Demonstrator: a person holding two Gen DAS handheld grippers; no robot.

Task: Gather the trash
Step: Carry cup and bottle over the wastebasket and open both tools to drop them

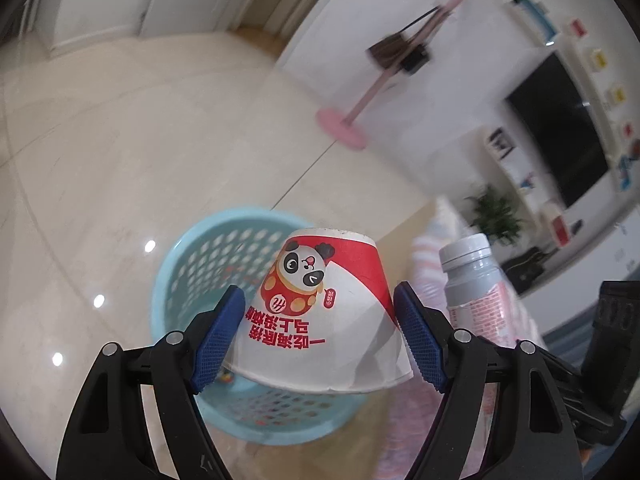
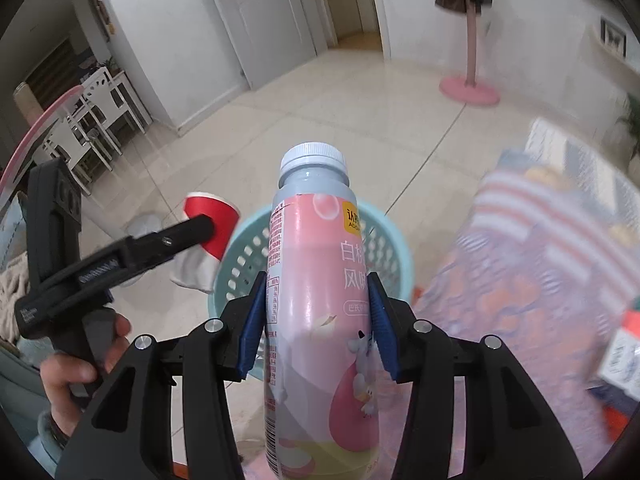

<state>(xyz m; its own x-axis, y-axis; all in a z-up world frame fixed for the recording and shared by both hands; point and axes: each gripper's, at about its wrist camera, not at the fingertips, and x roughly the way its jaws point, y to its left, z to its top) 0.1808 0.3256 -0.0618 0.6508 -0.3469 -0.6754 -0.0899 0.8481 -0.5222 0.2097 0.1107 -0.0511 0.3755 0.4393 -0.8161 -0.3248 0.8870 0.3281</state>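
Note:
My left gripper (image 1: 320, 340) is shut on a red and white paper cup (image 1: 324, 312) with a panda print, held upside down just above a light blue perforated basket (image 1: 192, 272). The cup (image 2: 208, 232) and left gripper (image 2: 200, 226) also show in the right wrist view, beside the basket's (image 2: 392, 248) left rim. My right gripper (image 2: 316, 320) is shut on a pink drink bottle (image 2: 316, 300) with a grey cap, held upright in front of the basket. The bottle's top (image 1: 472, 276) shows in the left wrist view at the right.
The basket stands on a pale tiled floor (image 1: 140, 140) and holds a few small scraps. A patterned pink cloth surface (image 2: 540, 260) lies at the right. A pink coat stand (image 2: 470, 88) with bags is farther back. A TV wall unit (image 1: 560, 128) is at the far right.

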